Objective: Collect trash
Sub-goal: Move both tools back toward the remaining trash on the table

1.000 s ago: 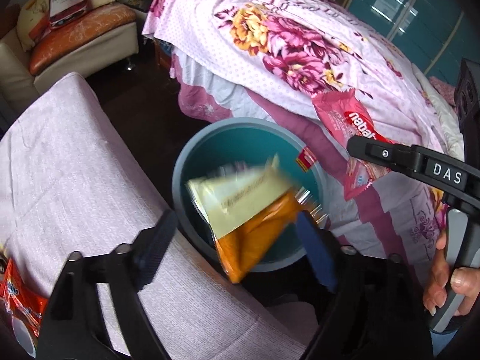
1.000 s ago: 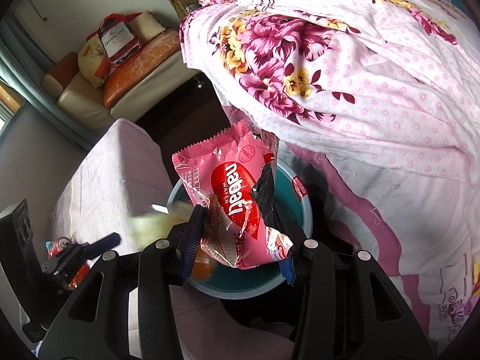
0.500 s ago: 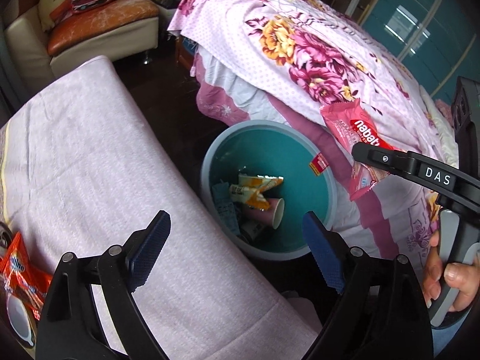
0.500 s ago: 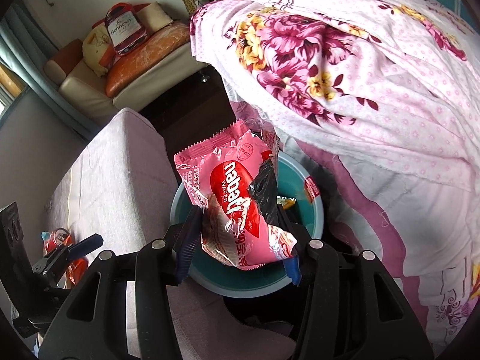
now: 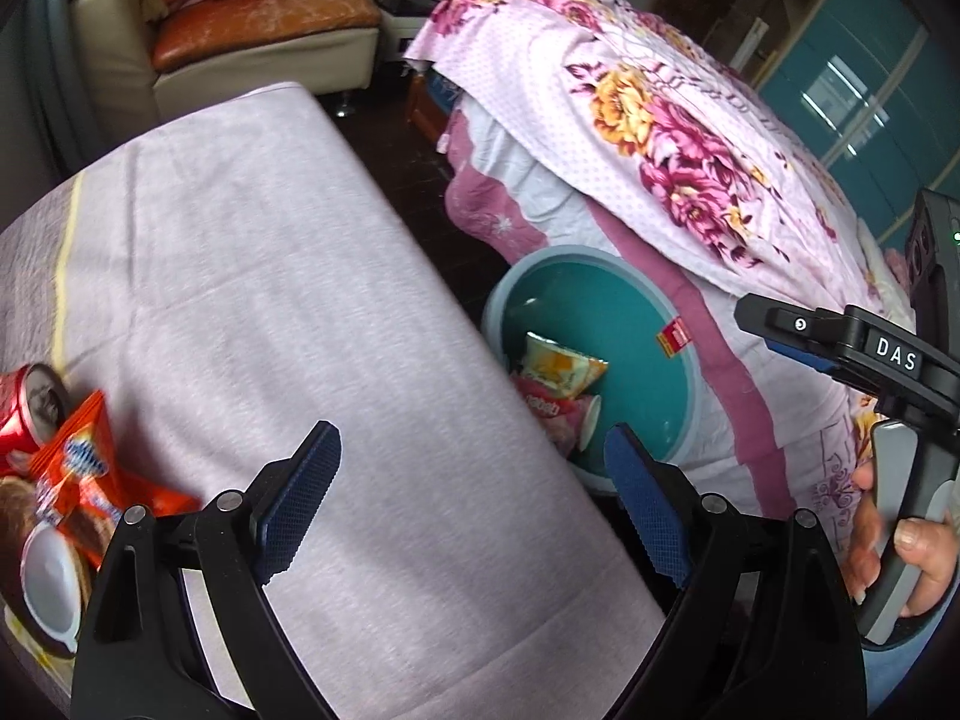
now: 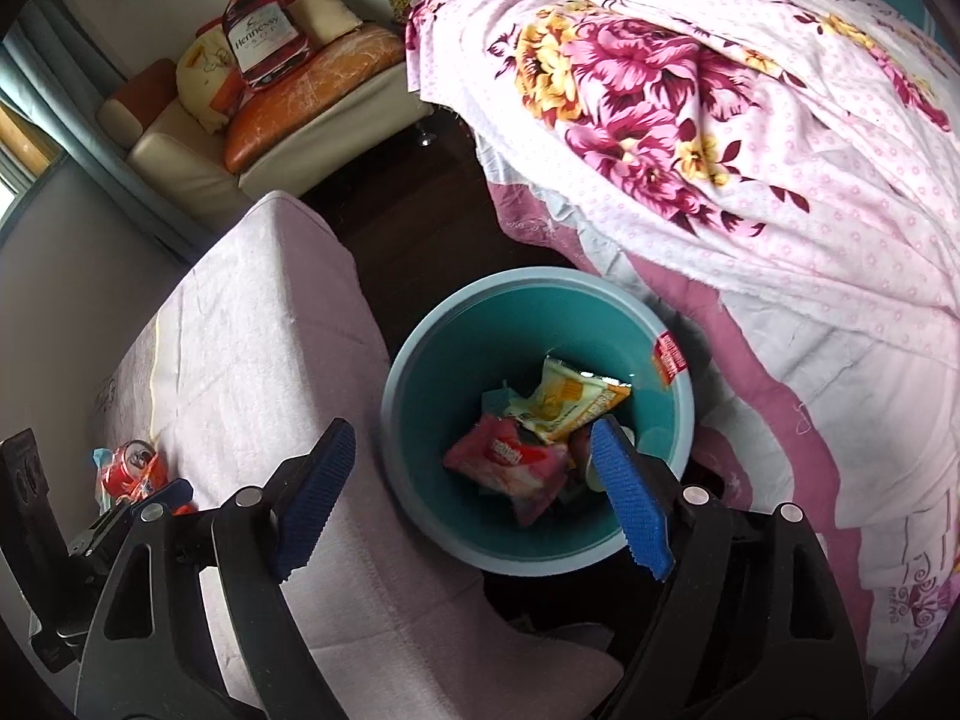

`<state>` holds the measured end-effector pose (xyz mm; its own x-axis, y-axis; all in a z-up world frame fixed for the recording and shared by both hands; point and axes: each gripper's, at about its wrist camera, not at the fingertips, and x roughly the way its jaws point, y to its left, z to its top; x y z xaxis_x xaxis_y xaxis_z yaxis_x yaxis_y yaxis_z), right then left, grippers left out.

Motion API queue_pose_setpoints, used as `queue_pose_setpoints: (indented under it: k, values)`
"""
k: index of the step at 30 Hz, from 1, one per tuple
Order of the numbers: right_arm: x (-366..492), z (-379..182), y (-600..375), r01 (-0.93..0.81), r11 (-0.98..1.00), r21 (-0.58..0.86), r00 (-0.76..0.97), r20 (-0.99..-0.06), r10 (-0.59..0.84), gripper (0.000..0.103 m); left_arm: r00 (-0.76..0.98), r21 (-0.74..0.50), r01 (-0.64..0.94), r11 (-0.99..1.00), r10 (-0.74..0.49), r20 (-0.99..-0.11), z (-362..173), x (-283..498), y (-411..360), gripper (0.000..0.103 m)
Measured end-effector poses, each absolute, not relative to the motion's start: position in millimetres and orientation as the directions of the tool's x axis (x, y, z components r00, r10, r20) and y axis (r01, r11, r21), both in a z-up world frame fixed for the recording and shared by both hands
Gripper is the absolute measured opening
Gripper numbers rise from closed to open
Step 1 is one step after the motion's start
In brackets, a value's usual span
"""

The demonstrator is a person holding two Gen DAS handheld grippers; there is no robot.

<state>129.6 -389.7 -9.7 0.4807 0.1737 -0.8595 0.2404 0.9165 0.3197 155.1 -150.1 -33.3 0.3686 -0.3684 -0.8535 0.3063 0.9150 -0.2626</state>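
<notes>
Hovering over the bin [image 6: 420, 360], your right gripper [image 6: 474, 495] has fingers opening with nothing between them, its pink wrapper [image 6: 510, 462] lying inside, while your left gripper [image 5: 474, 504], fingers spread and empty, faces the worktop [image 5: 270, 300] where the can [image 5: 27, 414] and orange wrapper [image 5: 84, 480] wait.

One teal bin [image 6: 420, 396] holding two visible wrappers: one pink [image 6: 510, 462], one yellow [image 6: 564, 396]. At the table's left edge: one red can [image 5: 27, 414], one orange packet [image 5: 84, 468], one white cup [image 5: 51, 582]
</notes>
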Motion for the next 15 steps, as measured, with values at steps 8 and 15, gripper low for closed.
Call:
queue_pose_setpoints:
  k: [8,15]
  values:
    - [128,2,-358,0.186,0.931,0.315,0.476,-0.858,0.195,0.078,0.402,-0.265,0.257,0.929,-0.352,-0.845,-24,142,-112,0.09]
    - [127,8,-316,0.121,0.941,0.315,0.445,-0.865,0.233,0.079,0.449,-0.278,0.191,0.941,-0.336,-0.828,-13,131,-70,0.09]
